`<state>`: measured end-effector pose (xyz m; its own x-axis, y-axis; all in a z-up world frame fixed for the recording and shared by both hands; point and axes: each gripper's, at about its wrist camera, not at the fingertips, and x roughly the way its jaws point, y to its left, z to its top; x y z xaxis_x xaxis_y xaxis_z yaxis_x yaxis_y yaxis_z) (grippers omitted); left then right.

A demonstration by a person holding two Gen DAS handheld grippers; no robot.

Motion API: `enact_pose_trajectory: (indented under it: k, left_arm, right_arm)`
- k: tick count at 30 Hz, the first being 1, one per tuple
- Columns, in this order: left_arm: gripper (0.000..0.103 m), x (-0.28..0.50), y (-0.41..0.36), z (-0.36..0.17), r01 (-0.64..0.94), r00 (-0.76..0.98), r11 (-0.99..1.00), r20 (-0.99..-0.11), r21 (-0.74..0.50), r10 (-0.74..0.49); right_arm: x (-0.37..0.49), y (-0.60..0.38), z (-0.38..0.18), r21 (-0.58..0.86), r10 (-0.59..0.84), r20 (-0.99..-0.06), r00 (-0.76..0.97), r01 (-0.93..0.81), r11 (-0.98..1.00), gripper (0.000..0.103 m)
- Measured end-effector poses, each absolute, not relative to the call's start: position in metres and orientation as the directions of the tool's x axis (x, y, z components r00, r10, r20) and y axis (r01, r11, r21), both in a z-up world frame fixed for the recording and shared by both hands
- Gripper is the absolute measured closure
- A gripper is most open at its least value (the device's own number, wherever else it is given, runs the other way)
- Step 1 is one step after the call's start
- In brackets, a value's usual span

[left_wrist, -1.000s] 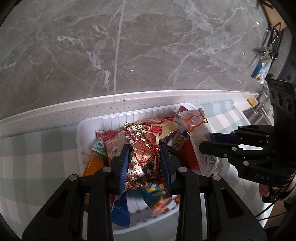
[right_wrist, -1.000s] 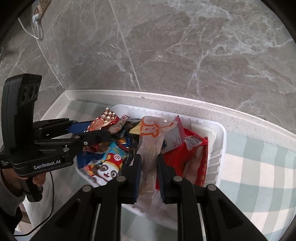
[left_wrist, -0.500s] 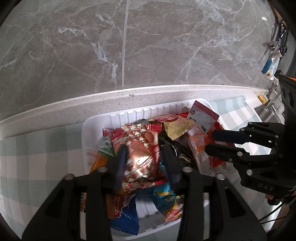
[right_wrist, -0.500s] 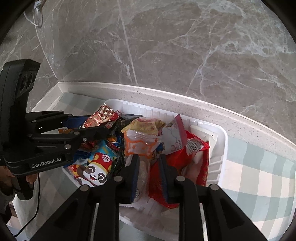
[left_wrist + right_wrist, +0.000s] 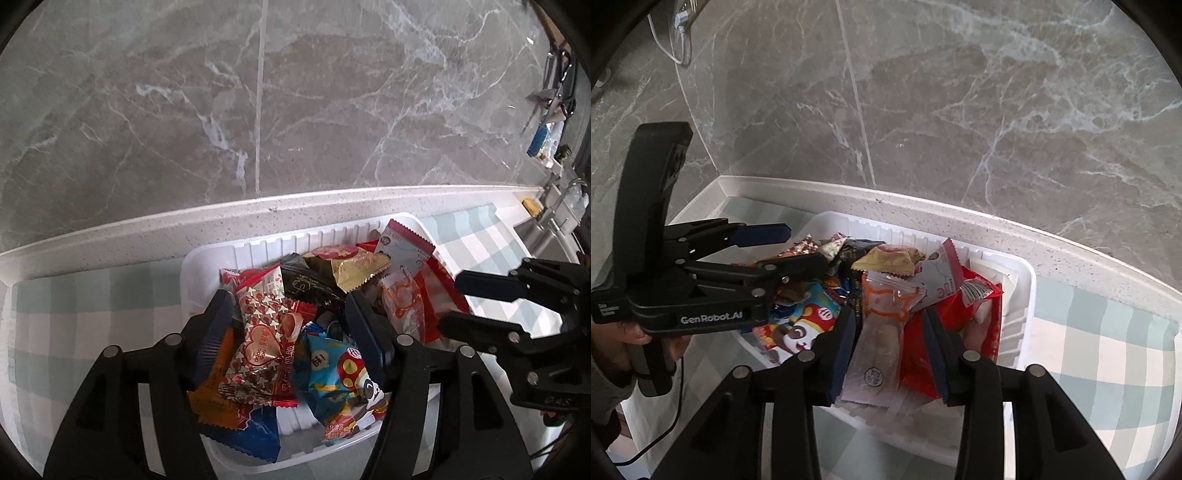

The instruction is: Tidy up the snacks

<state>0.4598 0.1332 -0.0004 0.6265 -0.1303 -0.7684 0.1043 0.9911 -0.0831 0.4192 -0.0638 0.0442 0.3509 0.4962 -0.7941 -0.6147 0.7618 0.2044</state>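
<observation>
Jaws opening on both: left gripper (image 5: pixel 291 328) straddles the heart-print packet (image 5: pixel 264 350), right gripper (image 5: pixel 890 339) straddles the clear orange-printed packet (image 5: pixel 882 325), each lying loose in the white tray (image 5: pixel 1028 295), long axis running near-to-far between unpressing pads.

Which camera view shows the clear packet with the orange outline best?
The right wrist view: the clear orange-outlined packet lies full length between the opening right gripper's pads. In the left wrist view the packet is seen only partly, behind a finger.
</observation>
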Motion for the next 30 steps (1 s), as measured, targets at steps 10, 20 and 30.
enact_pose_trajectory:
  k: [10, 20, 30]
  left_arm:
    - [0.034, 0.437, 0.131, 0.031, 0.082, 0.675, 0.994, -0.73, -0.066, -0.104]
    - [0.032, 0.405, 0.121, 0.065, 0.074, 0.716, 0.995, -0.691, -0.059, -0.095]
    - [0.032, 0.37, 0.111, 0.104, 0.04, 0.786, 0.999, -0.617, -0.017, -0.042]
  right_arm:
    - [0.394, -0.077, 0.063, 0.239, 0.529, -0.763, 0.371, -0.598, 0.765, 0.058]
    - [0.367, -0.096, 0.078, 0.273, 0.543, -0.748, 0.381, -0.57, 0.775, 0.056]
    - [0.342, -0.116, 0.094, 0.305, 0.563, -0.725, 0.397, -0.548, 0.779, 0.055]
